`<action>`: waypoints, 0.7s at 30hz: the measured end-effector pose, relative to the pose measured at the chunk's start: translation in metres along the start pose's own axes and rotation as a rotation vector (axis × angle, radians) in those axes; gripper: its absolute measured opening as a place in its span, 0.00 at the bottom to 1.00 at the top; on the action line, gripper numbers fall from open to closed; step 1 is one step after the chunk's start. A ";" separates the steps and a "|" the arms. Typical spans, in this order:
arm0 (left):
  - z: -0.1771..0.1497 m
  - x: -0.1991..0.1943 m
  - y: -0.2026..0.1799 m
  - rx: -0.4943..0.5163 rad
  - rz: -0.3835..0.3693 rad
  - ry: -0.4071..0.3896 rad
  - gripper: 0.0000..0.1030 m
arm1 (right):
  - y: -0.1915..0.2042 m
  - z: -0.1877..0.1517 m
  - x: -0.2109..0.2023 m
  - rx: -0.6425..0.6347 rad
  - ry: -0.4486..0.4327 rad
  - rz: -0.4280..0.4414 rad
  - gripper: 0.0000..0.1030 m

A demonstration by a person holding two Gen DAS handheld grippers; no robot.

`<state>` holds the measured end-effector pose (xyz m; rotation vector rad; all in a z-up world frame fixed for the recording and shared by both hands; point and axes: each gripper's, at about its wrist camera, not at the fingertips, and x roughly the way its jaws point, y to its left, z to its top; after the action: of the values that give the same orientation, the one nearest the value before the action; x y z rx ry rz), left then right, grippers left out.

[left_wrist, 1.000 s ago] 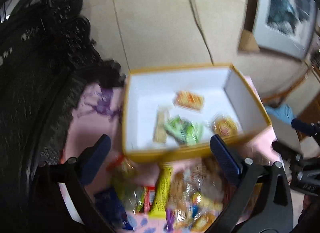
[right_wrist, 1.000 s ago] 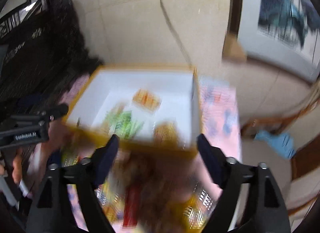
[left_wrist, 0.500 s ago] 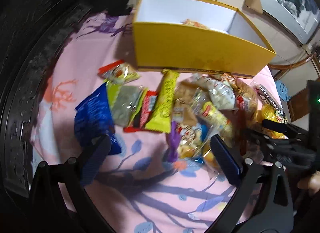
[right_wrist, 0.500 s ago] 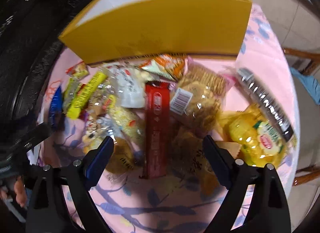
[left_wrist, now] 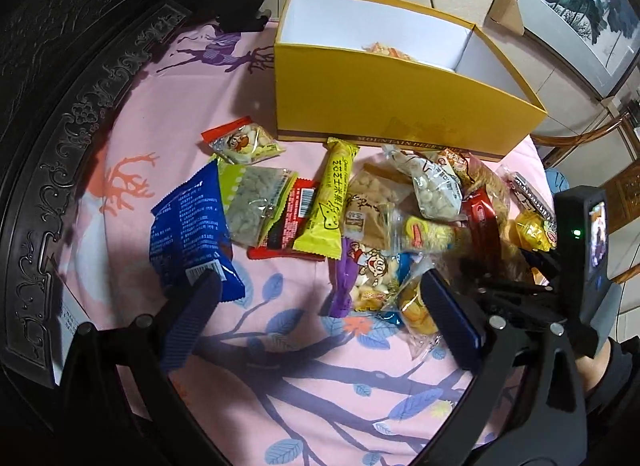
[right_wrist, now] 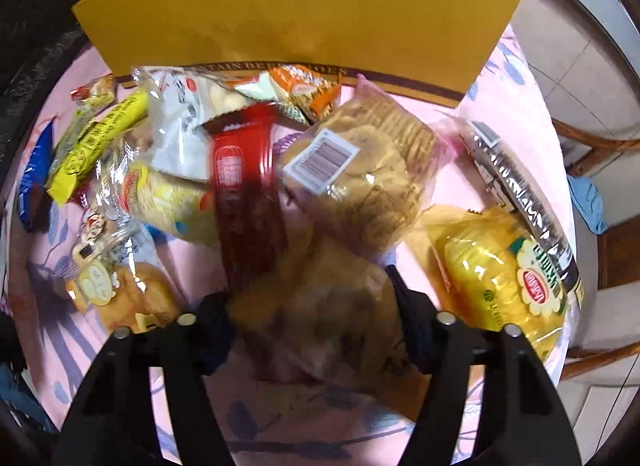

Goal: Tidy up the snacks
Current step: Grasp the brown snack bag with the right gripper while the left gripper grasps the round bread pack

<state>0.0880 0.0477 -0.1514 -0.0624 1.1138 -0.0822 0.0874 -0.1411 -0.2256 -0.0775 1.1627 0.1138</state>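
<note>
A yellow cardboard box (left_wrist: 384,105) stands on the pink patterned cloth (left_wrist: 280,366), loose snack packets (left_wrist: 320,205) before it. The right gripper (right_wrist: 312,318) has just closed on a clear-wrapped brown pastry packet (right_wrist: 320,306); the left gripper (left_wrist: 316,314) hangs open.

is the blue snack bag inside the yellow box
No, in the left wrist view the blue snack bag lies on the pink cloth outside the yellow box, off to its left and nearer the camera.
</note>
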 end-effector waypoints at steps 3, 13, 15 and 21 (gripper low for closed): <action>0.001 0.000 0.002 -0.007 -0.004 0.003 0.98 | -0.003 -0.002 -0.007 0.015 -0.007 0.037 0.55; -0.002 0.007 -0.001 -0.002 -0.032 0.028 0.98 | -0.034 -0.029 -0.018 0.141 0.091 0.341 0.55; -0.003 0.009 -0.002 0.006 -0.037 0.035 0.98 | -0.035 -0.033 -0.016 0.156 0.094 0.324 0.55; -0.003 0.009 -0.004 0.015 -0.037 0.038 0.98 | -0.034 -0.024 -0.022 0.147 0.091 0.311 0.55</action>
<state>0.0892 0.0433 -0.1607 -0.0686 1.1504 -0.1256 0.0610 -0.1786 -0.2147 0.2311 1.2651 0.3014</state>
